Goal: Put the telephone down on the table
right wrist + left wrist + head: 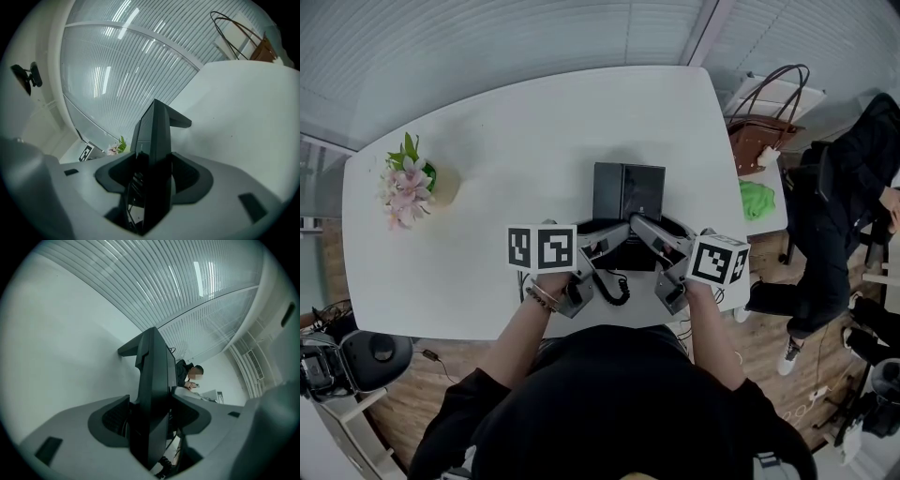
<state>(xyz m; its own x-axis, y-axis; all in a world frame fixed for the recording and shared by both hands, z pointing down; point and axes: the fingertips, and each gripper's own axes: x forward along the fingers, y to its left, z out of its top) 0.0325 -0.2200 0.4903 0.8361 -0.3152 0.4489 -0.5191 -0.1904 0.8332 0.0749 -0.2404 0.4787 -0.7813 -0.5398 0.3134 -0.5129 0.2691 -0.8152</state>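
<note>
Your telephone (628,190) sits at the near edge of the desk (534,131), right of its middle, and its rear stand meets the desk top. Its coiled cord (614,286) hangs over that near edge, between your wrists. Your left hand-held gripper (151,416) is clamped on the telephone's left side, both pads pressed against the black body. Your right hand-held gripper (152,176) straddles the right side with its jaws wide, the pads just beside the body rather than squeezing it. A bunch of pink flowers (408,183) lies near the desk's left edge. A brown handbag (764,131) stands beyond the right edge.
</note>
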